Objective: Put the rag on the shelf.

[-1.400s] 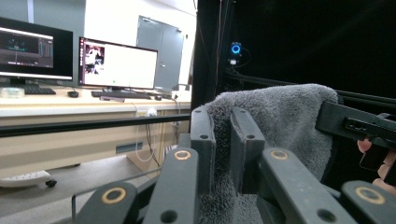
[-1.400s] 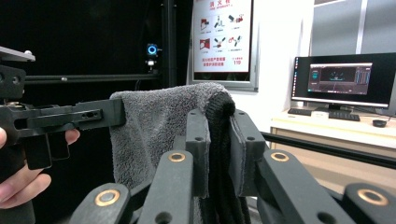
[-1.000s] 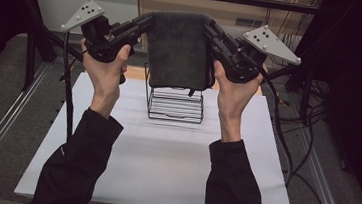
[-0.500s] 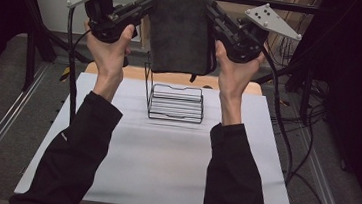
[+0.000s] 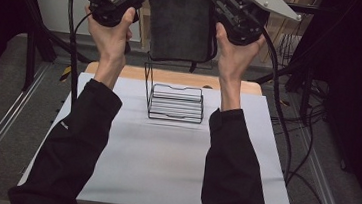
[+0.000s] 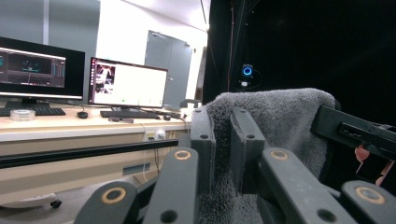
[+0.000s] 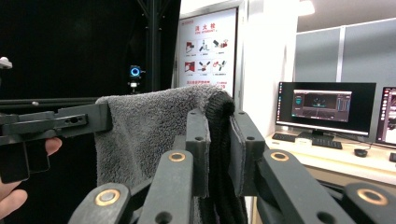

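A plain dark grey towel (image 5: 179, 21) hangs at twelve o'clock above a black wire rack (image 5: 176, 103), which stands on a white table (image 5: 163, 165) with a tan wooden board (image 5: 121, 71).

Table brightly lit from overhead; surroundings dark; frames sharp

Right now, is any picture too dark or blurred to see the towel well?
High view: the towel is sharp but dark against a shadowed background, its top cropped. Left gripper view: the towel is clear, the monitors glare bright. Right gripper view: towel pile crisp, left background black.
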